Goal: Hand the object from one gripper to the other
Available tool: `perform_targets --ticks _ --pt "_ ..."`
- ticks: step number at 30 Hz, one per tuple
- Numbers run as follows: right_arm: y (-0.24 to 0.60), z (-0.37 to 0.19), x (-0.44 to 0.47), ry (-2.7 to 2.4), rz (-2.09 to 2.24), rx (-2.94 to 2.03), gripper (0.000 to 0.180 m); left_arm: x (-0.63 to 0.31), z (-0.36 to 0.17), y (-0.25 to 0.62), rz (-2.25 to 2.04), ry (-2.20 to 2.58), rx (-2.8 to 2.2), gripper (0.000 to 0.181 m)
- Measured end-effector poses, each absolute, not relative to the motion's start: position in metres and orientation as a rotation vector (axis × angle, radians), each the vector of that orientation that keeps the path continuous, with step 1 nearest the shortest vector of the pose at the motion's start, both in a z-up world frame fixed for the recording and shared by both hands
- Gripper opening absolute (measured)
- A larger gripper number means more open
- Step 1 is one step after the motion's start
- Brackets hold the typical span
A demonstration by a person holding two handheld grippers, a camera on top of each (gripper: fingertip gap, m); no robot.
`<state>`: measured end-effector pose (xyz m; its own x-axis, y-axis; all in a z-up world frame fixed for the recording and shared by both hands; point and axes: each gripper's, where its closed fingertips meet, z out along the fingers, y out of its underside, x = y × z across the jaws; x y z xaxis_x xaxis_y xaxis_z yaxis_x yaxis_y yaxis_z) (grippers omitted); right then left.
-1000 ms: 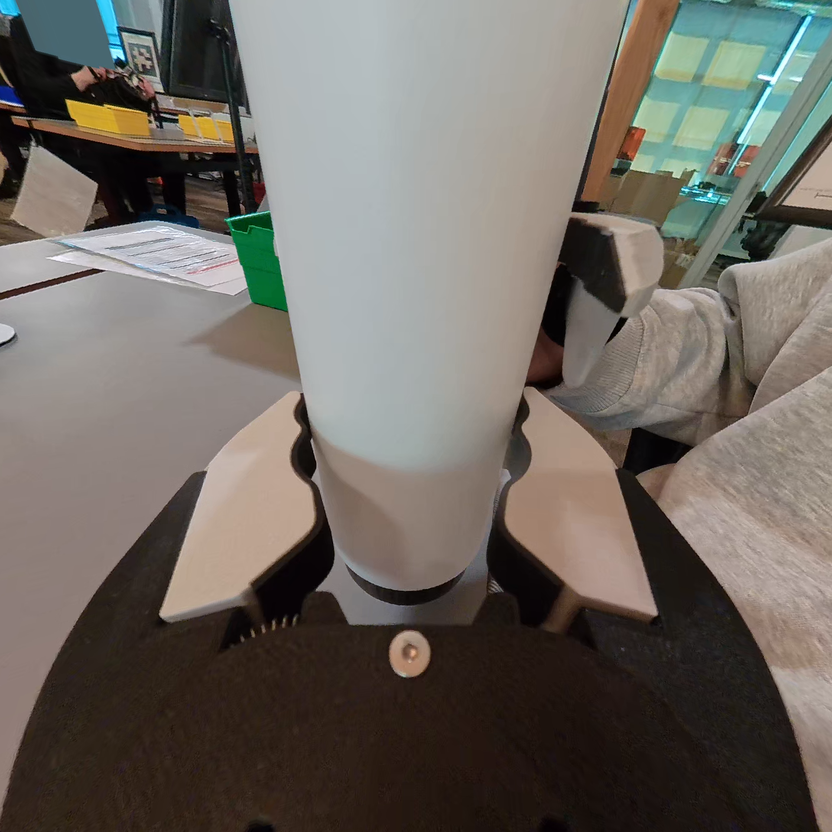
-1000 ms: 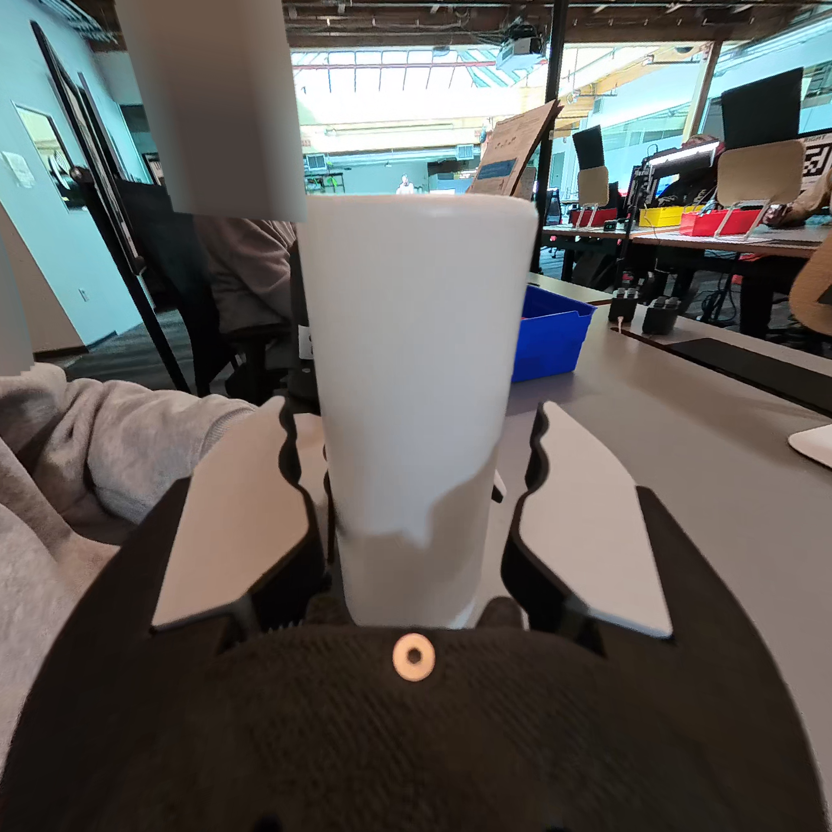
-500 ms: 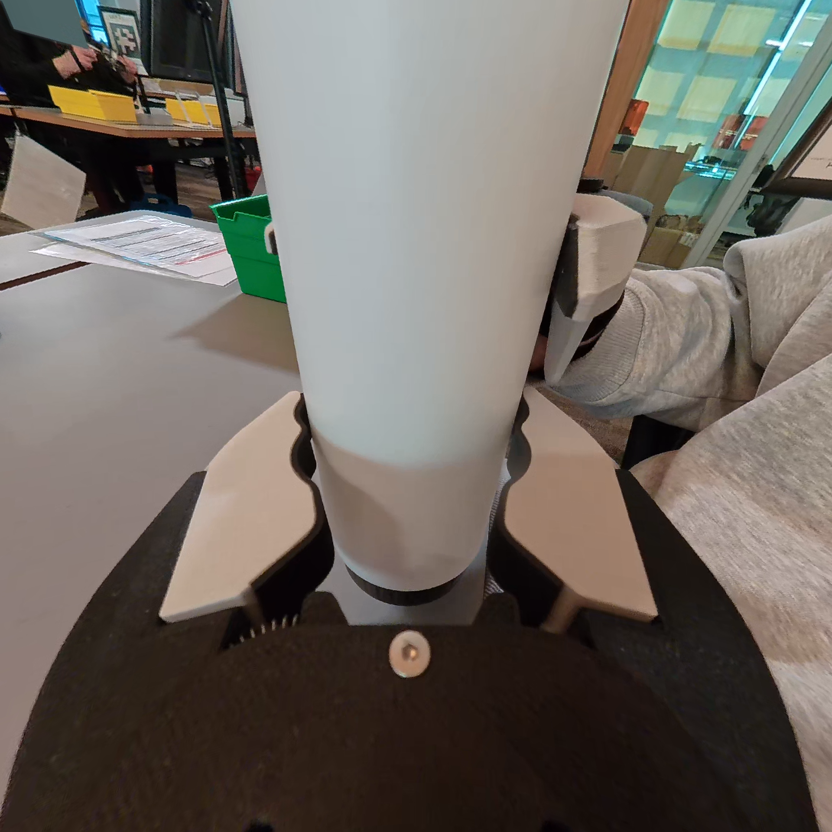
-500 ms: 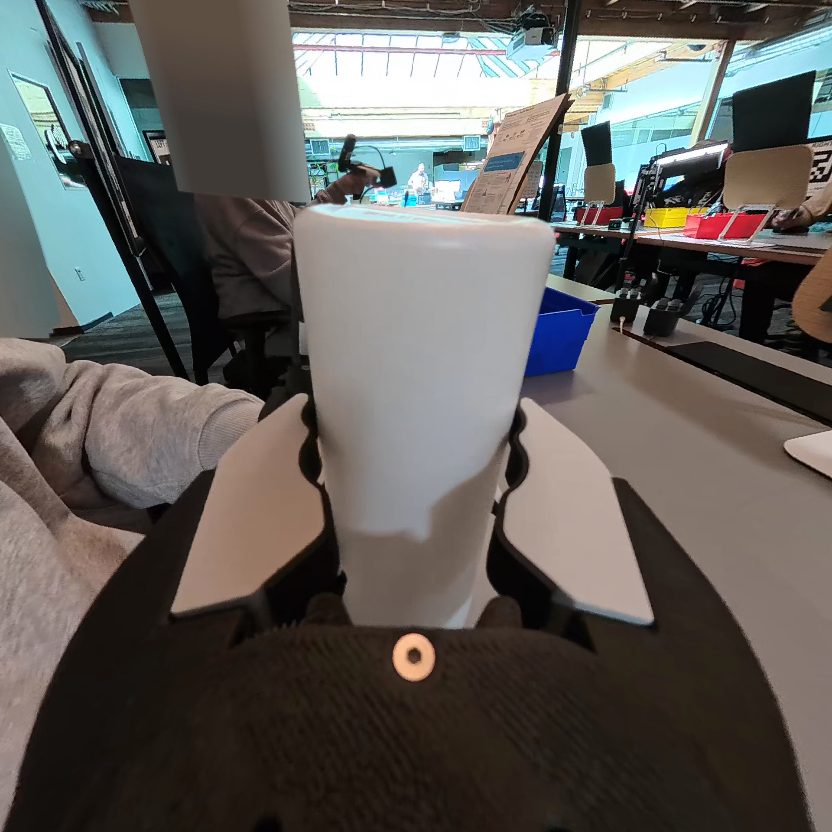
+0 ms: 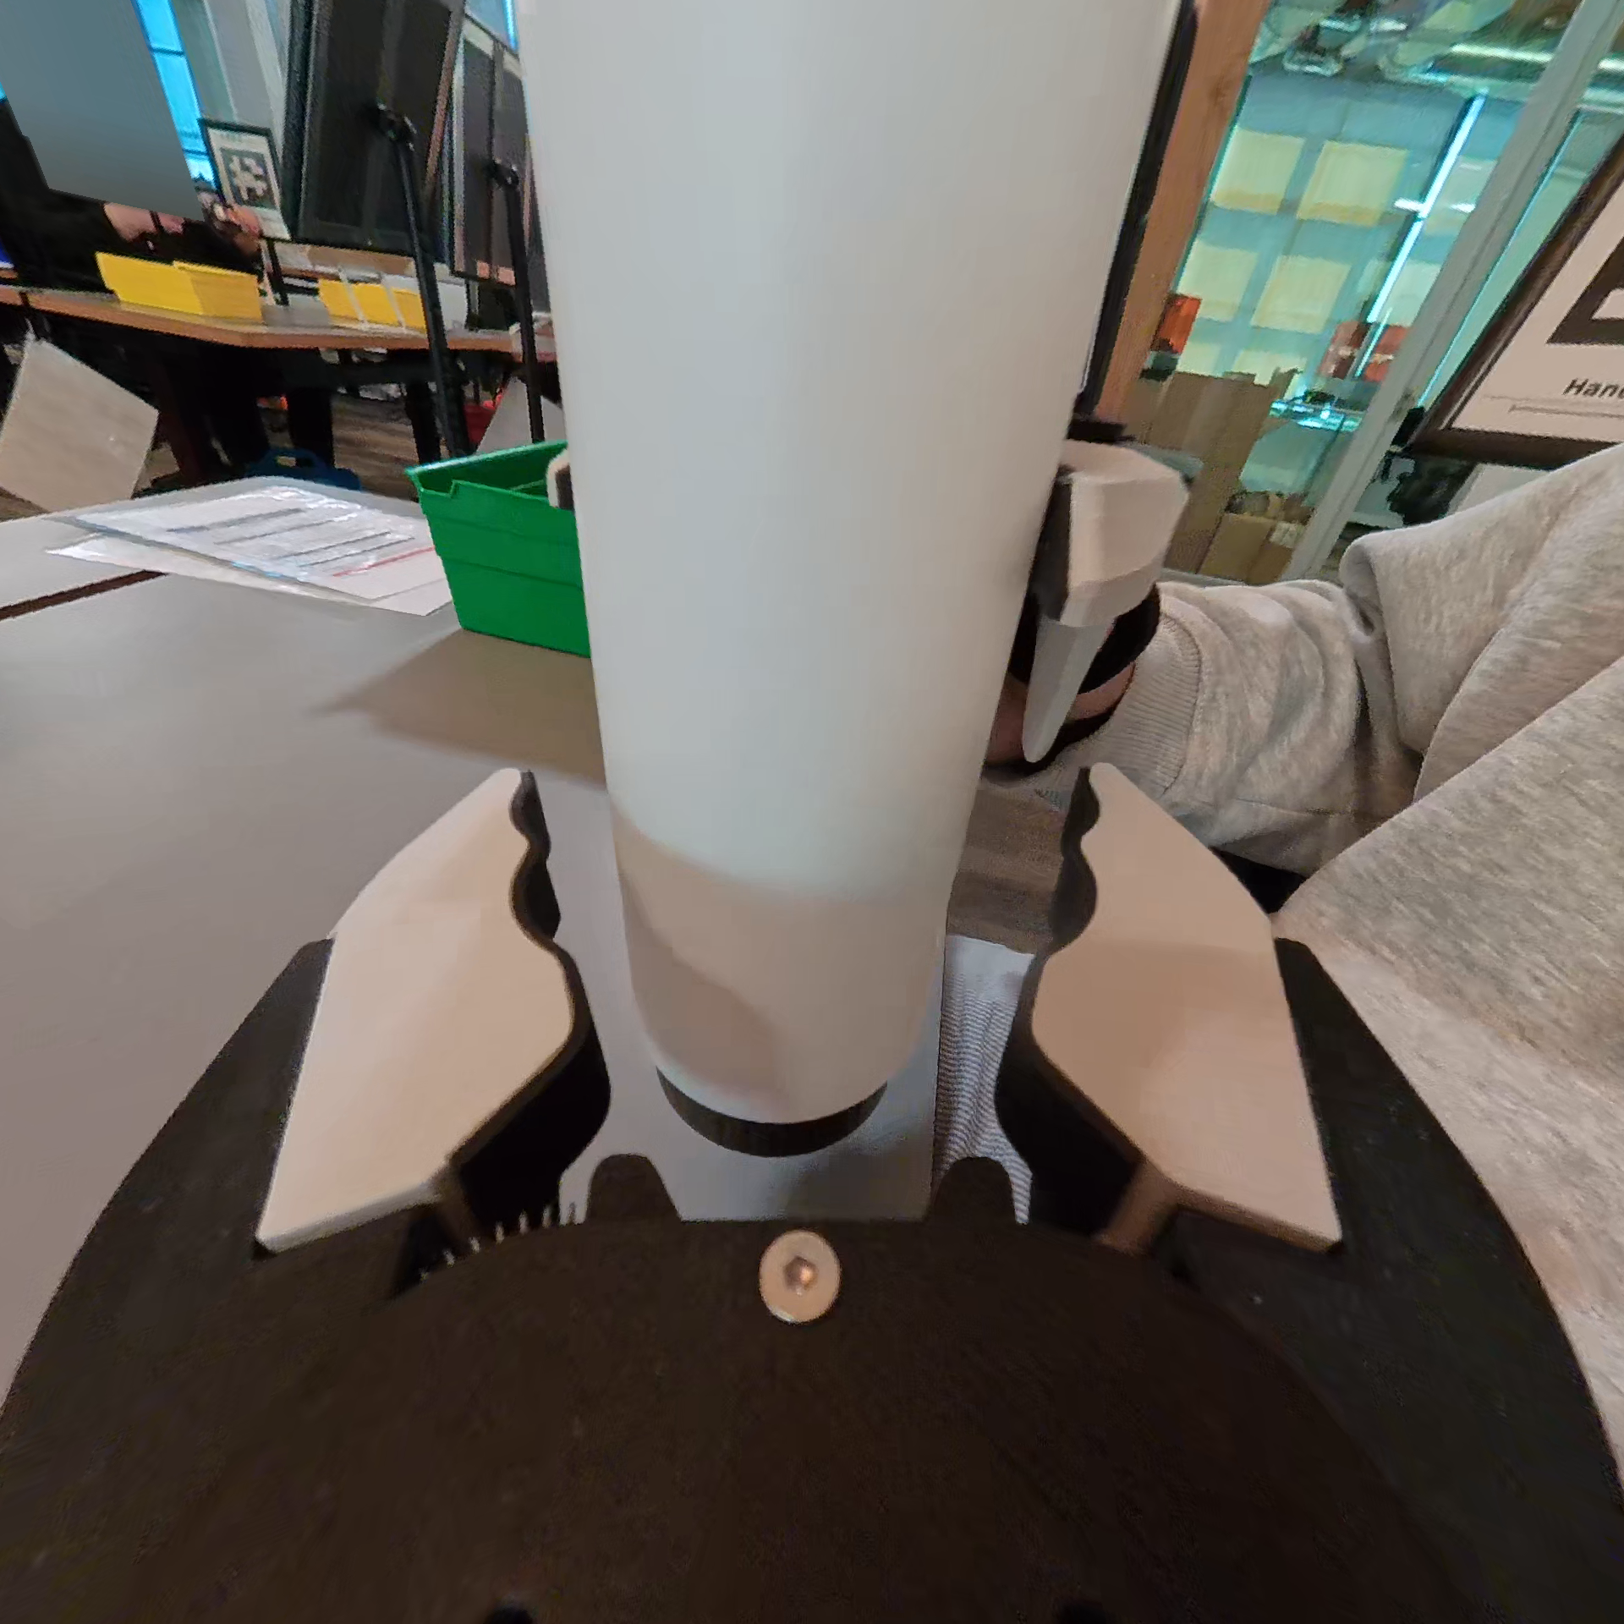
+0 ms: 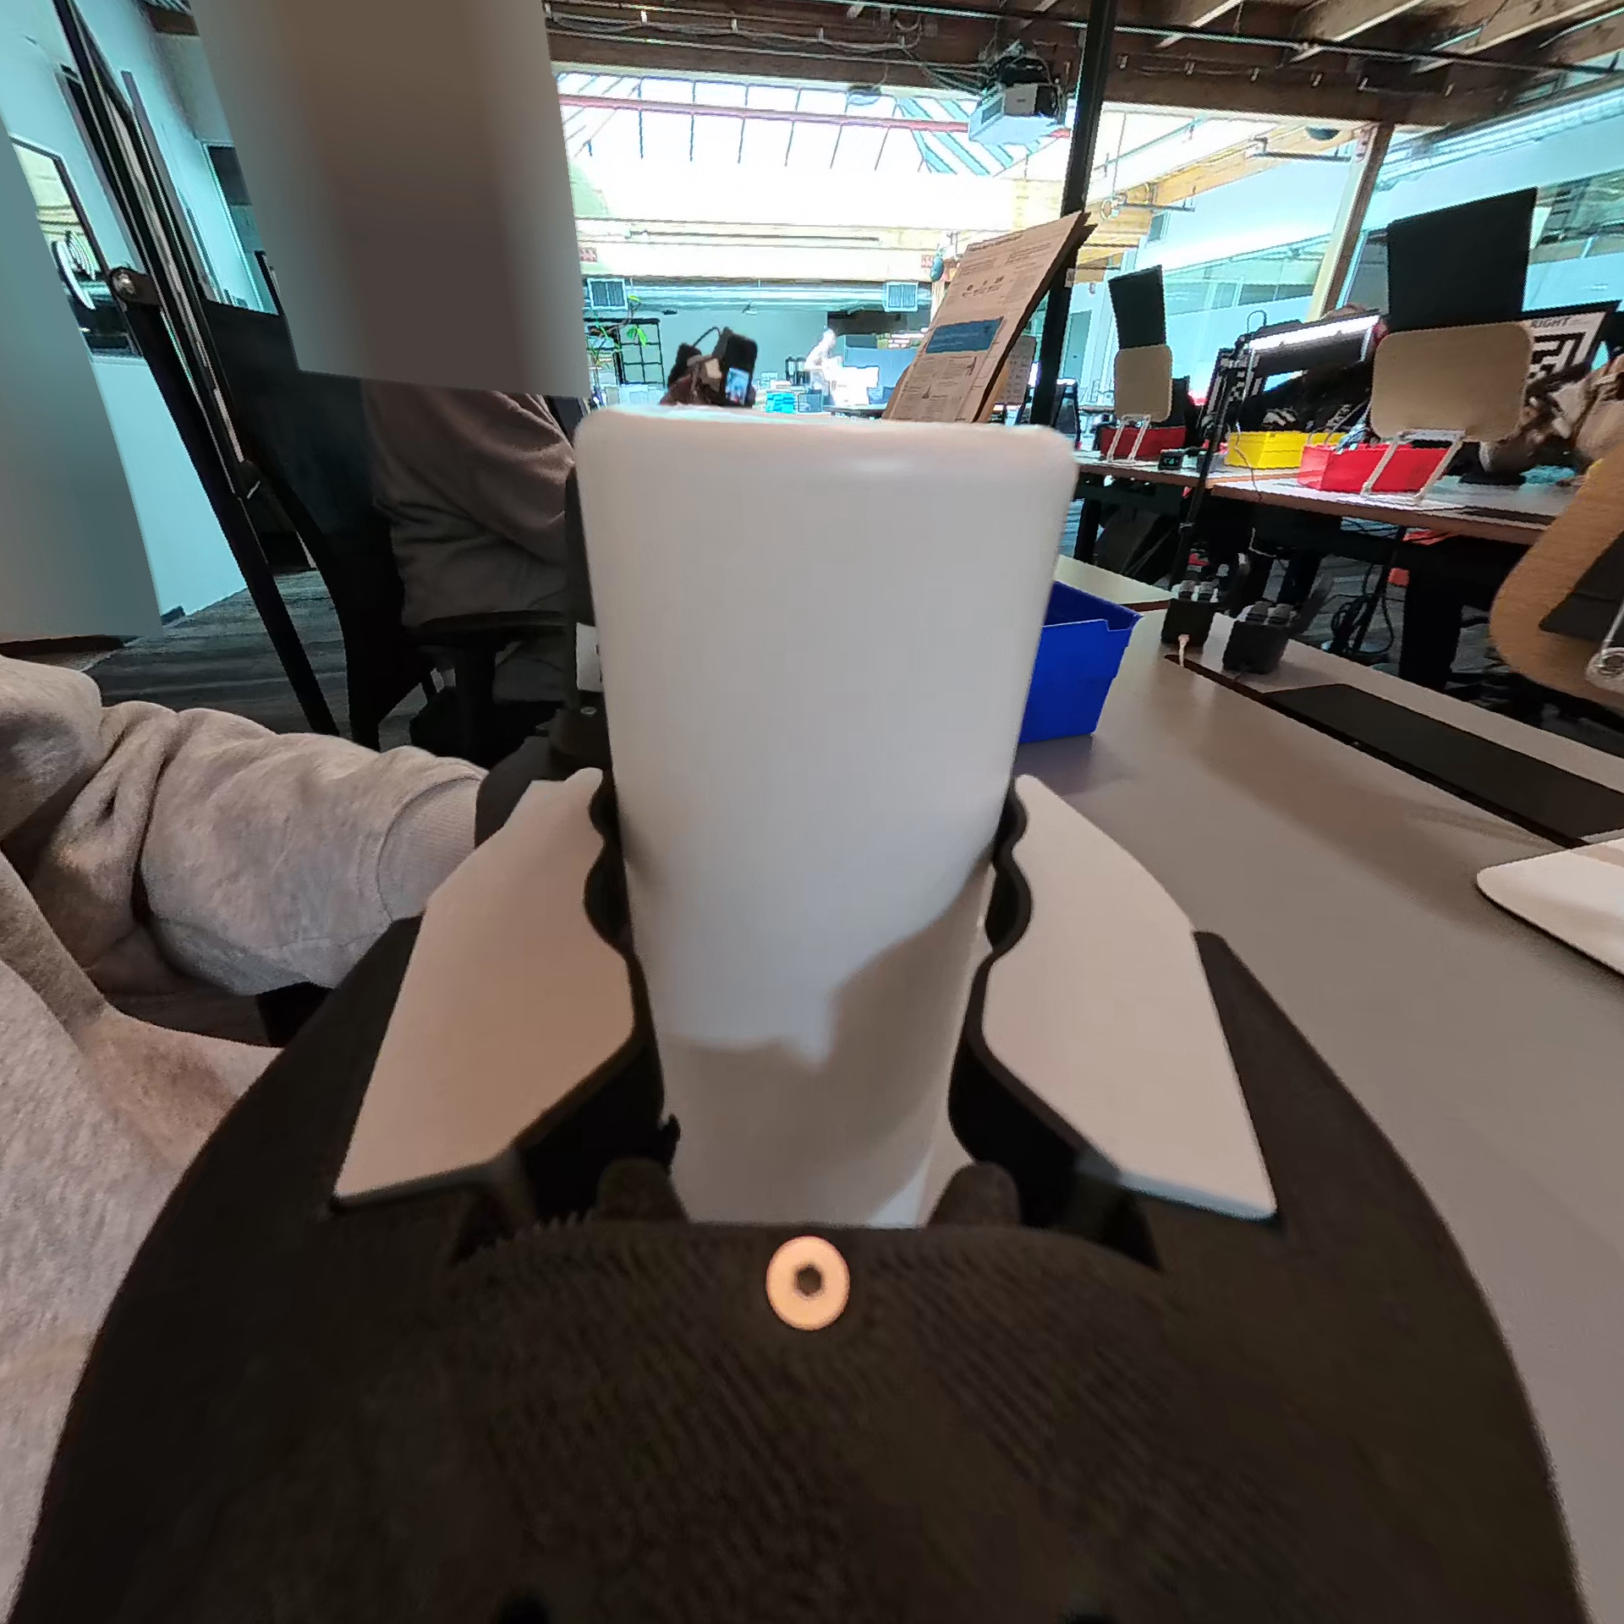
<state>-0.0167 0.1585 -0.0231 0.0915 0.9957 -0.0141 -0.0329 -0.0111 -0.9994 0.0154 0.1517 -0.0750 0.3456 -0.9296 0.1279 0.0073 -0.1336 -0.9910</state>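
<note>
Here a tall white bottle [image 5: 808,492] with a black cap at its lower end stands upright in the air above a grey bench [image 5: 202,756], shared between two hand-held grippers. In the left wrist view the left gripper [image 5: 795,888] has its jaws spread, with clear gaps on both sides of the bottle's capped end, so it grips nothing; the bottle merely sits between the jaws. In the right wrist view the right gripper [image 6: 808,888] has its jaws pressed against both sides of the bottle [image 6: 817,747], pinching it, and the bottle's rounded end rises well beyond the jaw tips. The same gripper shows in the left wrist view as a pale finger [image 5: 1090,571] touching the bottle's right side, farther out than the left jaws. This arrangement suits a handover: judging by the two grips, the right gripper carries the weight alone, and the left one is free to draw back. A grey sleeve [image 5: 1318,685] lies to the right of the left jaws. Beyond and left of the left jaws sit a green bin [image 5: 501,562] and some papers [image 5: 264,545]; beyond and right of the right jaws sits a blue bin [image 6: 1081,659]
</note>
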Motion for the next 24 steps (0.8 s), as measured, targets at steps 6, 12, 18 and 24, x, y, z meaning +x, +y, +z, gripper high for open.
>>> perform_targets --ticks 6,12,18,24 --pt "0.165 -0.022 -0.012 -1.084 1.181 -1.246 0.083 -0.003 -0.070 0.160 -1.066 0.832 -1.444 0.115" --pt "0.168 -0.023 -0.010 -1.081 1.176 -1.251 0.083 -0.022 -0.066 0.171 -1.128 0.716 -1.440 0.108" --pt "0.167 -0.023 -0.011 -1.090 1.162 -1.253 0.083 -0.035 -0.062 0.180 -1.173 0.618 -1.431 0.102" --pt "0.182 0.025 0.020 -1.055 0.990 -1.235 0.082 -0.037 -0.064 0.182 -1.185 0.590 -1.437 0.099"
